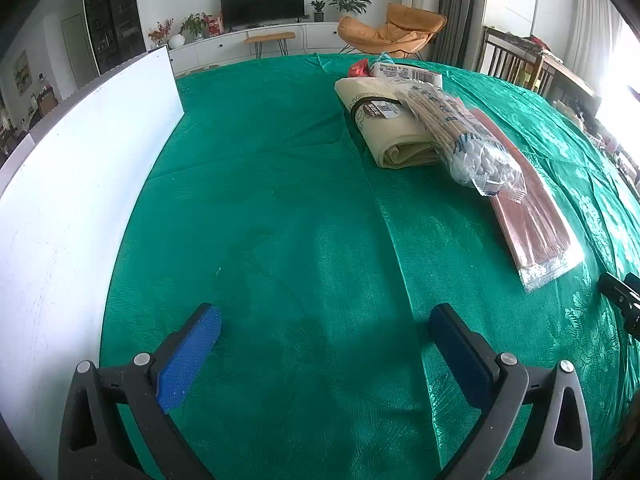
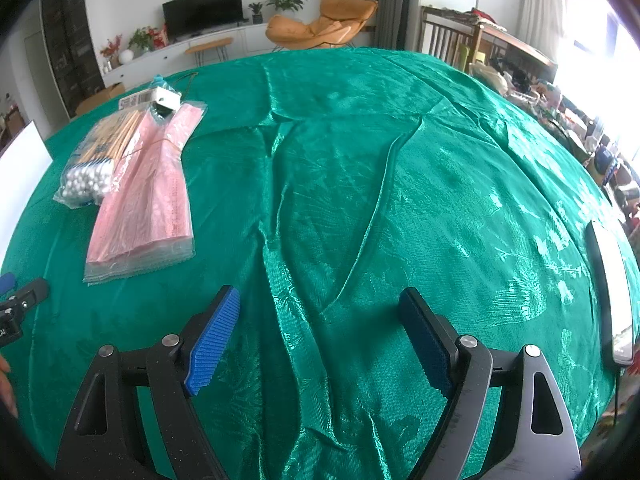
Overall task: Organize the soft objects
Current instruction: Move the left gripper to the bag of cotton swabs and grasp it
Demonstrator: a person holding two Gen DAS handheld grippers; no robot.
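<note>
A pile of soft goods lies on the green tablecloth [image 1: 280,200]. It holds a folded cream cloth bag [image 1: 384,124], a clear bag of cotton swabs [image 1: 472,148], a pack of pink masks [image 1: 532,220] and a small white packet [image 1: 408,72]. My left gripper [image 1: 326,332] is open and empty, low over bare cloth, left of and nearer than the pile. My right gripper [image 2: 320,320] is open and empty over wrinkled cloth [image 2: 360,200]. From the right wrist the swabs [image 2: 96,160] and masks [image 2: 148,200] lie far left.
A white board [image 1: 80,184] stands along the table's left edge. A white-and-black flat object [image 2: 612,288] lies at the right edge. The other gripper shows at each view's side [image 1: 624,300] [image 2: 20,308]. A TV, orange chair and wooden furniture stand beyond the table.
</note>
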